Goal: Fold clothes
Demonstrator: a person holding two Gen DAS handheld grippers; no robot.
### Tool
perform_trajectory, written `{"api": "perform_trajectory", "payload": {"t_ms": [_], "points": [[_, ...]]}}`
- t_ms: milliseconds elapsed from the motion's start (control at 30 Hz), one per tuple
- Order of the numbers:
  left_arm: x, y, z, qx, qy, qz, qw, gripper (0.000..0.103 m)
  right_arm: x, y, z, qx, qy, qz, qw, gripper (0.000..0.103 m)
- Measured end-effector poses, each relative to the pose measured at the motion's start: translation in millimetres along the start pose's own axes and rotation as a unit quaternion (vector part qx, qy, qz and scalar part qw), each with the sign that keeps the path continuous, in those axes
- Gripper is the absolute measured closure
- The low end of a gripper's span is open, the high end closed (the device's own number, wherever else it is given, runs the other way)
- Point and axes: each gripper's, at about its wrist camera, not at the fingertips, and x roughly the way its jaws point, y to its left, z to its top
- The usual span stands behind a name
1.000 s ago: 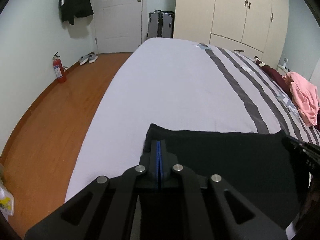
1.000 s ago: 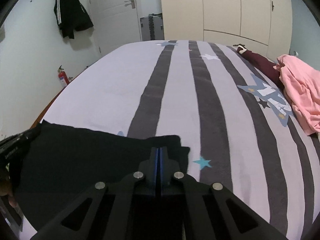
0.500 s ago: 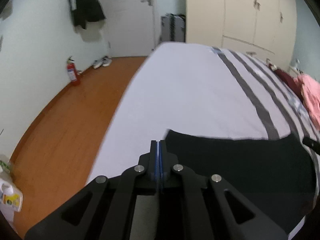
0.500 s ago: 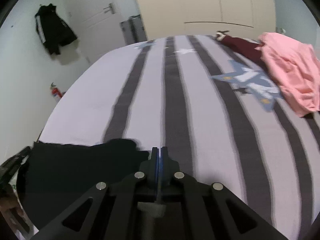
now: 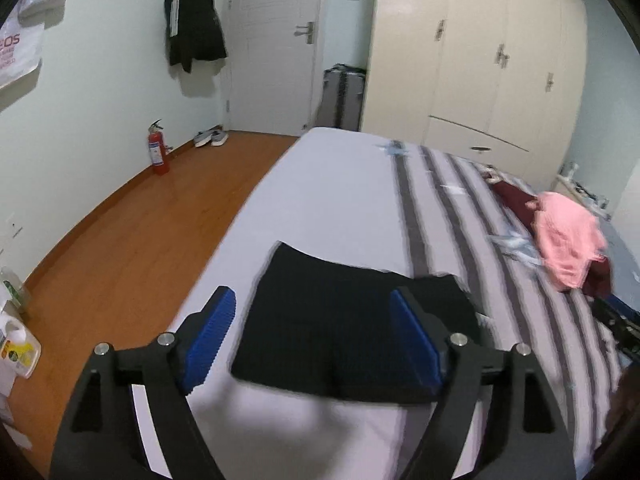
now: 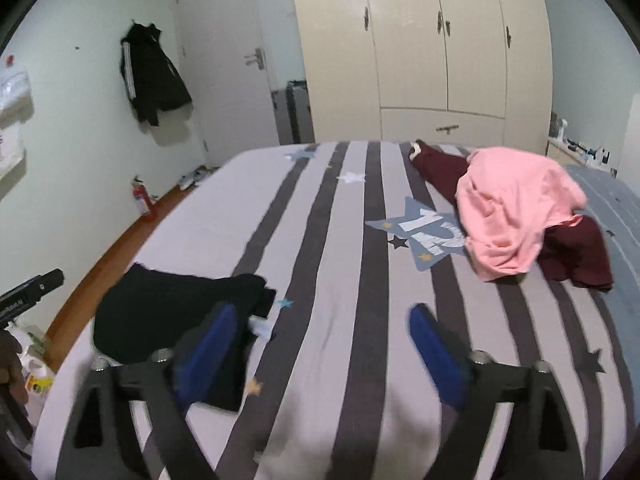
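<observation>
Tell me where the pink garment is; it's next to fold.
The pink garment lies on the bed's far right, atop a maroon garment.

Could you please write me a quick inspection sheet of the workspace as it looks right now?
Surface: striped bedcover, mostly bare.
Job's things: black garment lying folded flat near the bed's edge; pink garment heaped on maroon garment.
Clutter: bottles on the floor.
Grippers: left gripper and right gripper open, nothing between the pads, jaws just opened.
Cables: nothing seen.
Surroundings: wardrobe, door, hanging jacket, fire extinguisher.
</observation>
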Motion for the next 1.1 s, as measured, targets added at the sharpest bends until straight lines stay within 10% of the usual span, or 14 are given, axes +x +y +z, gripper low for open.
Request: {"api": "perform_trajectory", "payload": {"t_ms": [233,500,1100], "points": [[-112.0,-60.7,-29.2,-0.016,-0.016,0.006,0.9997,0.002,-96.0,-9.5,-17.1,-0.030,-0.003,0.050,0.998,0.004],[-212.9,-117.4,-71.0,-0.030,-0.046,0.052,0.9971,0.001,-187.8,-48.3,-43.6,-0.028,-0.002,0.096,0.995,0.002],[-310.5,-160.2,-211.2,-0.039,-0.090,0.072,0.9926,0.001,-281.8,-73.4,-171.8,-0.066,-0.060,0.120,0.989,0.001]]}}
